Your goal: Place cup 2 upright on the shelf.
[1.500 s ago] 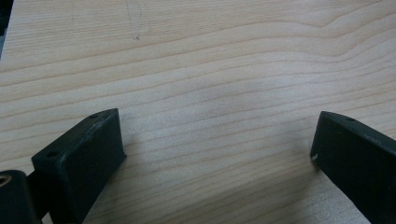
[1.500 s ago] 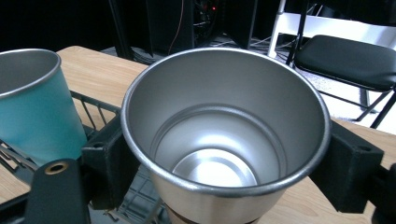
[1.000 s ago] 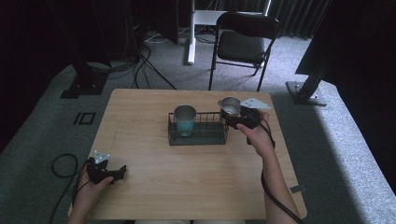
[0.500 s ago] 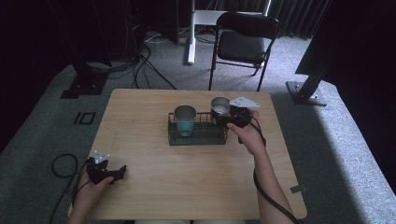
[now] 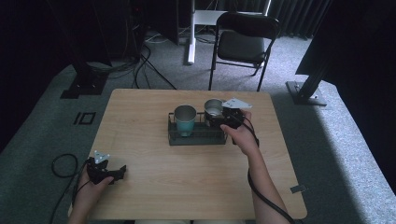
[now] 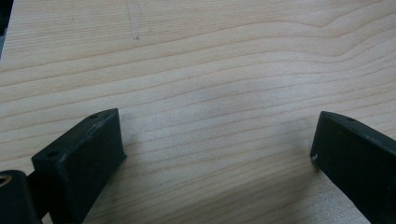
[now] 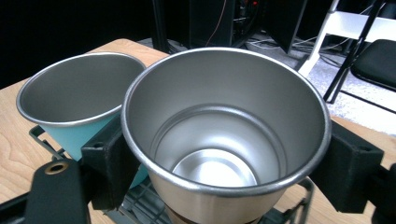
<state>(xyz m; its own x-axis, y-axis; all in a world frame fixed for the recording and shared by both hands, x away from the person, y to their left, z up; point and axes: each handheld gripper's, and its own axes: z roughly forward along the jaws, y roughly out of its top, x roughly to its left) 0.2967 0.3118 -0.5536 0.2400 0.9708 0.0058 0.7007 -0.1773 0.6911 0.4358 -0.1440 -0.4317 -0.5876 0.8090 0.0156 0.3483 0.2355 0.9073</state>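
A steel cup (image 7: 224, 135) stands upright between the jaws of my right gripper (image 5: 219, 117), which is shut on its sides, over the right end of a black wire rack (image 5: 198, 136). In the high view the steel cup (image 5: 214, 108) sits low over that end. A teal cup (image 5: 185, 119) with a steel inside stands upright in the rack's left half; the teal cup (image 7: 77, 107) is just left of the held one in the right gripper view. My left gripper (image 5: 112, 173) rests near the table's front left corner, open, with bare wood between its fingers (image 6: 81, 158).
The wooden table (image 5: 140, 116) is bare around the rack. A black folding chair (image 5: 245, 42) stands behind the table. Cables lie on the grey carpet at the left, and black stand bases sit at the far left and right.
My right gripper has carried the steel cup leftward and down, from beside the rack's right end to over its right half. The left gripper has stayed put.
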